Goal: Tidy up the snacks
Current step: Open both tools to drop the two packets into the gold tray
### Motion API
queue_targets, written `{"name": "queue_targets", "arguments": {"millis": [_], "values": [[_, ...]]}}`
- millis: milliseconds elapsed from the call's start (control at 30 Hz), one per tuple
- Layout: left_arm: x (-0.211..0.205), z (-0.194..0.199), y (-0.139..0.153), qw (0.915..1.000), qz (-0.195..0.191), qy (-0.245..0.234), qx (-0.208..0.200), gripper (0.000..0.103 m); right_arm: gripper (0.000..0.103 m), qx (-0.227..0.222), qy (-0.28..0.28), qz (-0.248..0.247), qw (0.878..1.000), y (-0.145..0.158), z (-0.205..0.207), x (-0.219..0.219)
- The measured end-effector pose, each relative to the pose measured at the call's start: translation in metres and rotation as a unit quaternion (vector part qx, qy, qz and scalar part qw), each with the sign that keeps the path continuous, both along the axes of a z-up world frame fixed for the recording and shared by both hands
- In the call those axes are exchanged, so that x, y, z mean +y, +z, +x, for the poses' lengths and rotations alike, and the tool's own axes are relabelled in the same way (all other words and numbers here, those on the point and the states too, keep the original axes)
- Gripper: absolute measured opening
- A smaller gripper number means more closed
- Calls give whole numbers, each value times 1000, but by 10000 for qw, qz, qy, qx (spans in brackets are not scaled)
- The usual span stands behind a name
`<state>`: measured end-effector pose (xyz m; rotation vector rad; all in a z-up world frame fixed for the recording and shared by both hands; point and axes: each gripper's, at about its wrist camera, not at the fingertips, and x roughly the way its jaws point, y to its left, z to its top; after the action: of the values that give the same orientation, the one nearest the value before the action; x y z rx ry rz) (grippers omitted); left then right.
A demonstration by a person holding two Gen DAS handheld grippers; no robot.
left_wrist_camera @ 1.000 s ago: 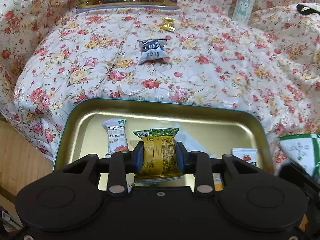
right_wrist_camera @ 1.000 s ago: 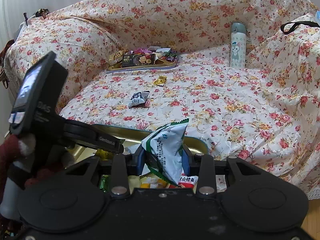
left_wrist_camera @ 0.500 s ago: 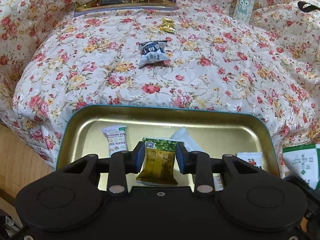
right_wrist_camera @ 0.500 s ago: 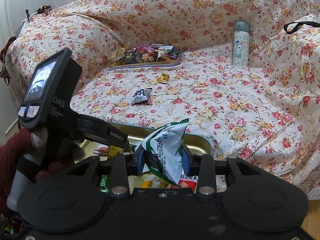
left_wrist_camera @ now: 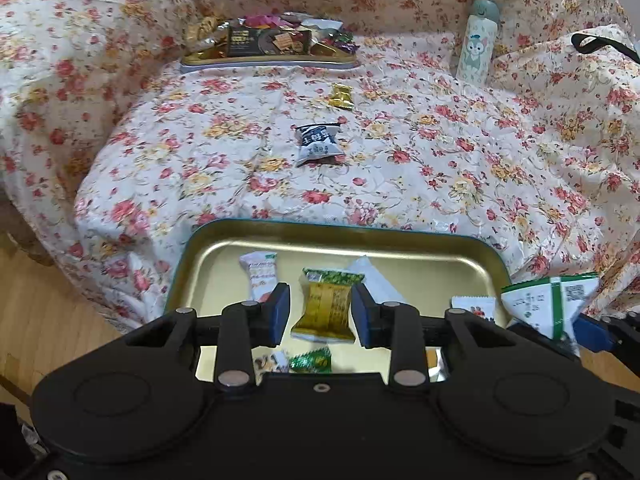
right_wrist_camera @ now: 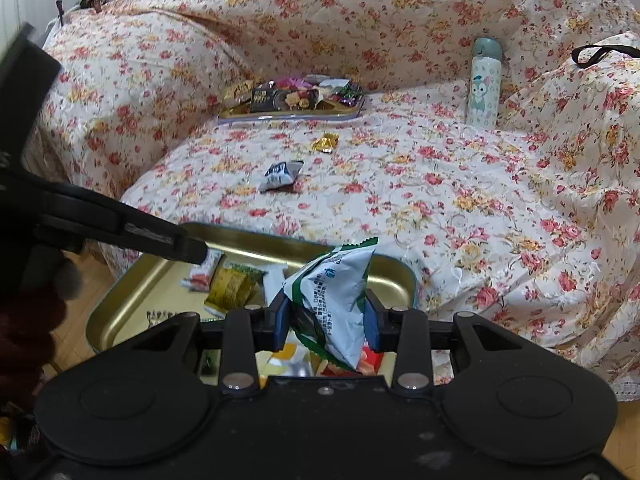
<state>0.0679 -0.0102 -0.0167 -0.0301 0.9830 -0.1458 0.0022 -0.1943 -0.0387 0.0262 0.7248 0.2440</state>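
A gold tray (left_wrist_camera: pixel 400 246) with a teal rim sits in front of the floral-covered sofa and holds several snack packets. My left gripper (left_wrist_camera: pixel 320 312) is open above it, and a yellow-green packet (left_wrist_camera: pixel 326 308) lies loose in the tray between the jaws. My right gripper (right_wrist_camera: pixel 326 316) is shut on a white-and-green snack bag (right_wrist_camera: pixel 334 300) held above the tray (right_wrist_camera: pixel 392 276); the bag also shows in the left wrist view (left_wrist_camera: pixel 550 304). A grey-white packet (left_wrist_camera: pixel 318 144) and a gold candy (left_wrist_camera: pixel 341 96) lie on the sofa seat.
A second tray (left_wrist_camera: pixel 268 62) piled with snacks sits at the back of the seat. A pale bottle (left_wrist_camera: pixel 476 44) with a cartoon print stands at the back right. A black strap (left_wrist_camera: pixel 600 44) lies on the right armrest. Wooden floor (left_wrist_camera: pixel 40 320) is at the left.
My left gripper opened and released the yellow-green packet into the tray, then pulled back and up. My right gripper kept its hold on the white-and-green bag.
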Motion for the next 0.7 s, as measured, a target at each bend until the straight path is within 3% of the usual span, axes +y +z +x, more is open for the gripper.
{"name": "queue_targets", "arguments": {"millis": [200,700], "values": [[1,-16,-7,9995,292,83,67,42,39,156,163,-165,9996,-8,-5,3],[3,-30,-17,9992,241,113,286,42,39,521,576,-465,9959,-25,-10,17]]}}
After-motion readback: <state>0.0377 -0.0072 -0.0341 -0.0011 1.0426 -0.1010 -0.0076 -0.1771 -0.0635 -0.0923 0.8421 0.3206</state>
